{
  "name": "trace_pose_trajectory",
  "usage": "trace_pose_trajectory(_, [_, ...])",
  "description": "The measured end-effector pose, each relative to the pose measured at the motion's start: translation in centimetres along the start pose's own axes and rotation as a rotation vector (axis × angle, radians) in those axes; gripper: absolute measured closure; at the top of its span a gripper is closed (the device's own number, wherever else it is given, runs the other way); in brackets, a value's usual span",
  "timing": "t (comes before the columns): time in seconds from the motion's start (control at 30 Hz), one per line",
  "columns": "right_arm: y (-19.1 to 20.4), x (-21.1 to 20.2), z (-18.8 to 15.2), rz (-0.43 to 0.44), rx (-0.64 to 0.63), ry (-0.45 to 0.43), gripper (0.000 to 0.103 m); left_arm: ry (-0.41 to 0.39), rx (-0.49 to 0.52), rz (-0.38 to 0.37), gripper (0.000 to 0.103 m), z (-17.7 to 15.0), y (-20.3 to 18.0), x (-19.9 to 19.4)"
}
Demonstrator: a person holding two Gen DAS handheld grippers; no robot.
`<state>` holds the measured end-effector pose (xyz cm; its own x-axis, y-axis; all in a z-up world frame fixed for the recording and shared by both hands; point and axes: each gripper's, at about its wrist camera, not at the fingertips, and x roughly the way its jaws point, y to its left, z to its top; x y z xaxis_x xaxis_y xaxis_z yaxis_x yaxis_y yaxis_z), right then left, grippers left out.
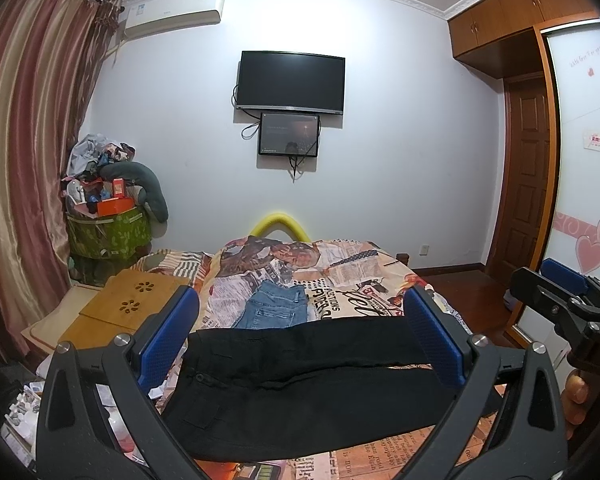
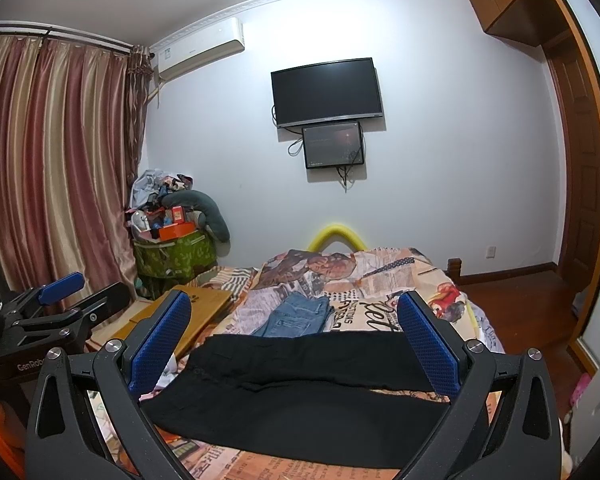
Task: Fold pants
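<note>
Item: black pants (image 1: 300, 384), the task's thing. Location: laid flat across the near part of the bed (image 1: 364, 300), on a newspaper-print cover. Waistband with button lies to the left, legs run to the right. The two legs lie apart at the right end, a wedge of cover showing between them. No fold is visible.

Item: left tongs (image 1: 304, 344). Blue pads spread wide apart, holding nothing, raised above the pants and not touching the cloth.

Item: right tongs (image 2: 296, 348). Pads likewise wide apart and empty, above the same garment. The left wrist view shows this tool at its right edge, beside the bed.

Item: blue jeans (image 1: 276, 306). Already folded into a compact rectangle, lying farther up the bed, just beyond the black pants and apart from them.

Item: bamboo lap tray (image 1: 132, 304), at the bed's left side. Not involved.

Progress, as judged: the jeans seem finished; the black pants are spread out ready but unfolded. Remaining: bring one leg over the other, then fold lengthwise into a packet. No grasp has been made on the cloth yet.
</note>
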<state>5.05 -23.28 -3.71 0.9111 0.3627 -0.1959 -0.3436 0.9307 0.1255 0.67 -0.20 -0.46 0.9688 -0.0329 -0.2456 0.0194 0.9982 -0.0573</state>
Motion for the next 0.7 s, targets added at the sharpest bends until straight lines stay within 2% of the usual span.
trace_pose_trajectory(0.7, [-0.4, 1.0, -0.3, -0.018, 0.001, 0.008, 0.001, 0.007, 0.009, -0.005, 0.000, 0.0, 0.6, 1.1])
